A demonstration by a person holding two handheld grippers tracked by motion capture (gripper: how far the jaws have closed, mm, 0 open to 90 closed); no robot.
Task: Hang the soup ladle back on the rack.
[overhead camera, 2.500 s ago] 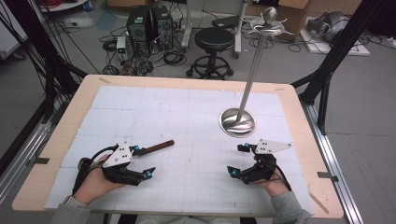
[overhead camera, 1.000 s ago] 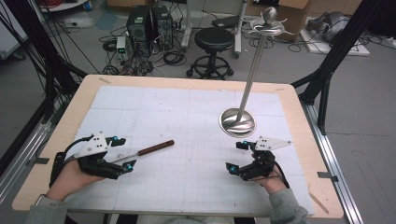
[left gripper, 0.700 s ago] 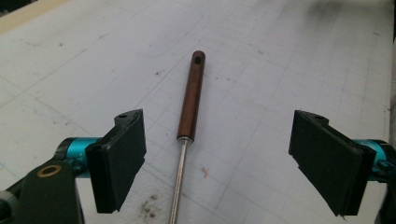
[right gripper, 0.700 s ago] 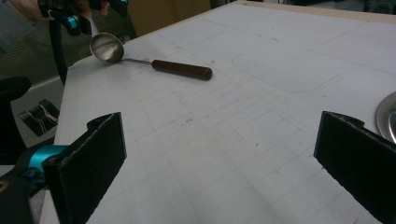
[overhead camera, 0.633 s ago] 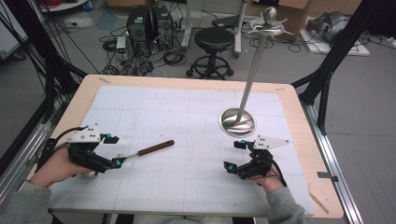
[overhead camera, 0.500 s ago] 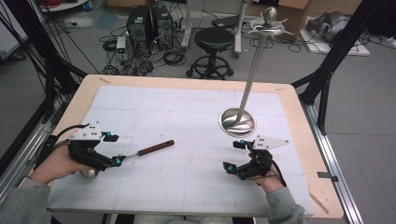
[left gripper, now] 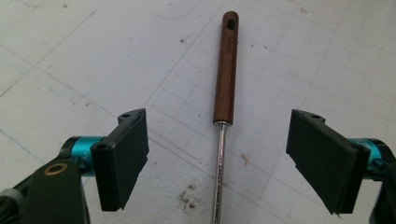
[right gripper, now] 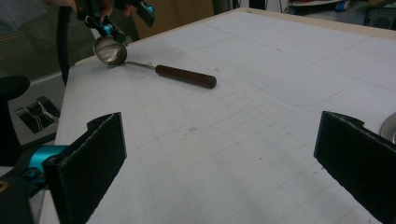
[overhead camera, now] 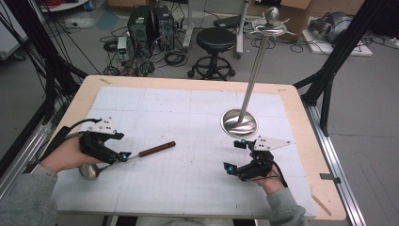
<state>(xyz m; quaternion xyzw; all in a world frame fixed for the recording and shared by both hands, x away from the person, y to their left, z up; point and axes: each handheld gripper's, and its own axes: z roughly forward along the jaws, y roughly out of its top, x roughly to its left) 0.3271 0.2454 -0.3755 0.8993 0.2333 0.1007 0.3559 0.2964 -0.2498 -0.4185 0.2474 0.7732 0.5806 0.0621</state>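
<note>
Two black jaws of the left gripper (left gripper: 219,163) stand wide apart over the ladle (left gripper: 223,116), whose thin steel shaft runs up between them without touching either pad; the jaws have just been closing a little, yet clear gaps remain on both sides of the shaft. Beyond the pads, the shaft joins a dark wooden handle with a hanging hole at its far end, lying flat on the white gridded mat (left gripper: 303,56). Seen from the high view, the left gripper (overhead camera: 123,157) sits near the table's left edge, pointing right along the ladle (overhead camera: 150,151), with the round steel bowl beneath the person's left hand (overhead camera: 70,155) and the wooden grip stretched toward the table's middle. Over on the right side, the right gripper (overhead camera: 236,157) also has its jaws spread with nothing between them, and its own view looks across bare mat to the ladle (right gripper: 184,76) well off. Just beyond the right gripper stands a steel stand (overhead camera: 240,123), a round base with a tall pole topped by a knob. Everything rests on the wooden table (overhead camera: 301,117).
</note>
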